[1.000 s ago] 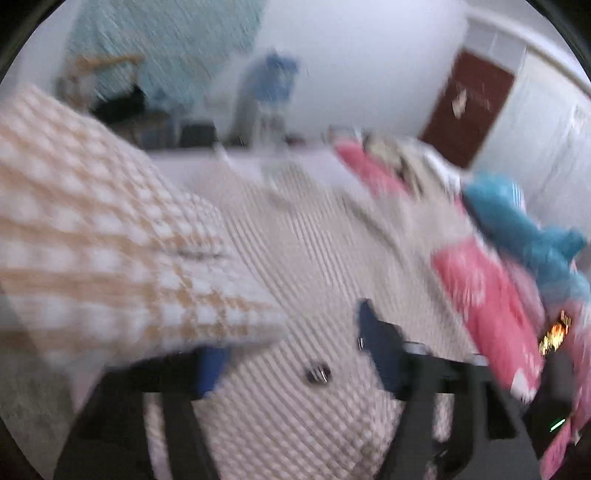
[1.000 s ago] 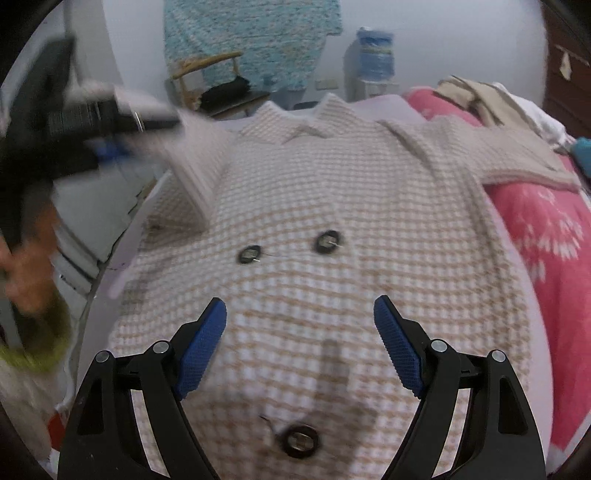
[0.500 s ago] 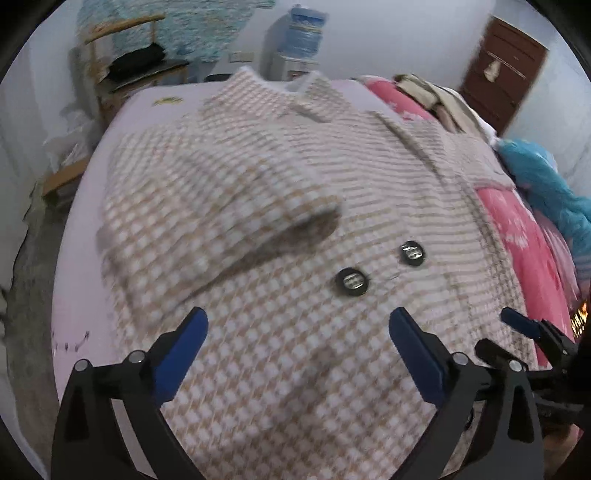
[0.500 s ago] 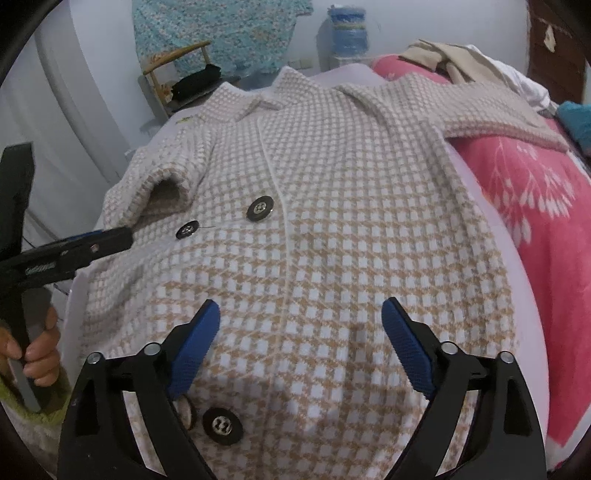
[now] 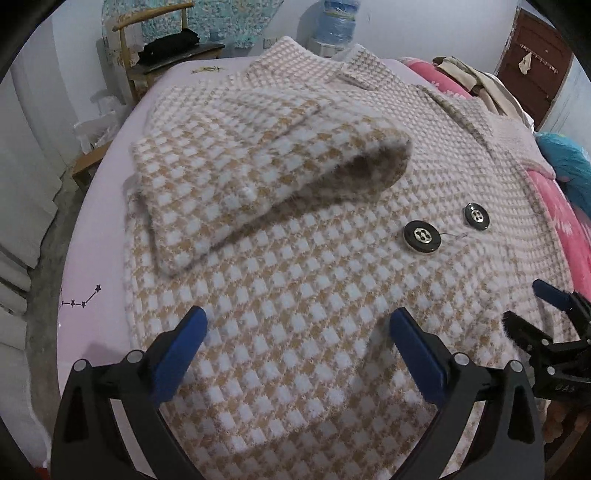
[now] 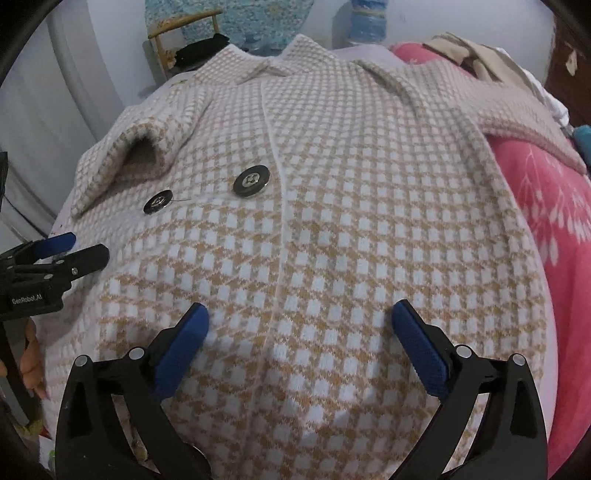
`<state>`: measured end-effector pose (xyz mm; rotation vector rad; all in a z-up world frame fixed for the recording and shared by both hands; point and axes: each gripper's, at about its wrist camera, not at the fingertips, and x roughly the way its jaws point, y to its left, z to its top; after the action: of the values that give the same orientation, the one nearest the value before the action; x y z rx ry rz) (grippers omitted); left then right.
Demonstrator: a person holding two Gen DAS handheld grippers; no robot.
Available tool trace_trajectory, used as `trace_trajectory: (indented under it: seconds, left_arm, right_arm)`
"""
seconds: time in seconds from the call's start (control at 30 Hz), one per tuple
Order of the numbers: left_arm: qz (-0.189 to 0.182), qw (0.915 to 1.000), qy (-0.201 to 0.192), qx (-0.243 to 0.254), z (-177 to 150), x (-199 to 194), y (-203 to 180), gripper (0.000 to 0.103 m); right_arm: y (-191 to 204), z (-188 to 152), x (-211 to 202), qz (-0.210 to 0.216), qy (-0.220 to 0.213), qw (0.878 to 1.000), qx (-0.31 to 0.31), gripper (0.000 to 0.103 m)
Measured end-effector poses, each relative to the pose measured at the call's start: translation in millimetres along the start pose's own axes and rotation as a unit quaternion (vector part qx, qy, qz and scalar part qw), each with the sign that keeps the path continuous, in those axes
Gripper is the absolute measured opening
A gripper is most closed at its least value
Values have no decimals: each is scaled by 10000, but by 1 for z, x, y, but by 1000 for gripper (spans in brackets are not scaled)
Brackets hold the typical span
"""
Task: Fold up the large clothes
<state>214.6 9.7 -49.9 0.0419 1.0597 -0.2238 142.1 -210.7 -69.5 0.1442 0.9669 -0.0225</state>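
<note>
A tan and white checked coat (image 5: pixel 332 280) lies face up on a bed, collar at the far end. Its left sleeve (image 5: pixel 266 162) is folded across the chest, cuff opening facing the two black buttons (image 5: pixel 422 237). The coat (image 6: pixel 351 221) fills the right wrist view, with its other sleeve (image 6: pixel 517 122) stretched out to the right over the pink bedding. My left gripper (image 5: pixel 299 343) is open and empty, hovering over the coat's lower left part. My right gripper (image 6: pixel 299 332) is open and empty over the lower front. Each gripper shows at the edge of the other's view.
A lilac sheet (image 5: pixel 96 236) covers the bed. Pink patterned bedding (image 6: pixel 554 236) and a blue item (image 5: pixel 565 166) lie to the right. Beige clothes (image 5: pixel 469 77) are piled at the far right. A wooden chair (image 5: pixel 147 48) and a water bottle (image 5: pixel 338 18) stand beyond the bed.
The left gripper let go of the left sleeve, which now lies folded across the chest, and drew back over the coat's lower part. The right gripper stayed open and shifted slightly.
</note>
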Motion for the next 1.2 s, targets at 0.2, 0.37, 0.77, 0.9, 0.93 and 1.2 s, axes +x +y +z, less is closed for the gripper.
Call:
trace_trajectory:
  seconds: [0.2, 0.37, 0.77, 0.9, 0.93, 1.2]
  left_arm:
    - [1, 9998, -86, 192, -2, 0, -1, 98]
    - [67, 9990, -86, 436, -5, 0, -5, 98]
    - [-1215, 9913, -350, -377, -5, -12, 37, 98]
    - [-1468, 9863, -386, -647, -6, -20, 53, 98]
    - [-1421, 9867, -429, -669, -7, -22, 54, 98]
    - [-824, 9891, -609, -1060, -7, -28, 84, 97]
  right_arm:
    - [-1, 2, 3, 39, 2, 10000, 20, 95]
    - [-4, 3, 2, 90, 28, 9999, -112, 95]
    - [16, 30, -36, 386, -565, 9949, -736, 95]
    - [47, 60, -58, 741, -1042, 9828, -1332, 94]
    - [53, 65, -60, 813, -1103, 9799, -1448, 93]
    - [138, 92, -31, 814, -1455, 9305, -3261, 80]
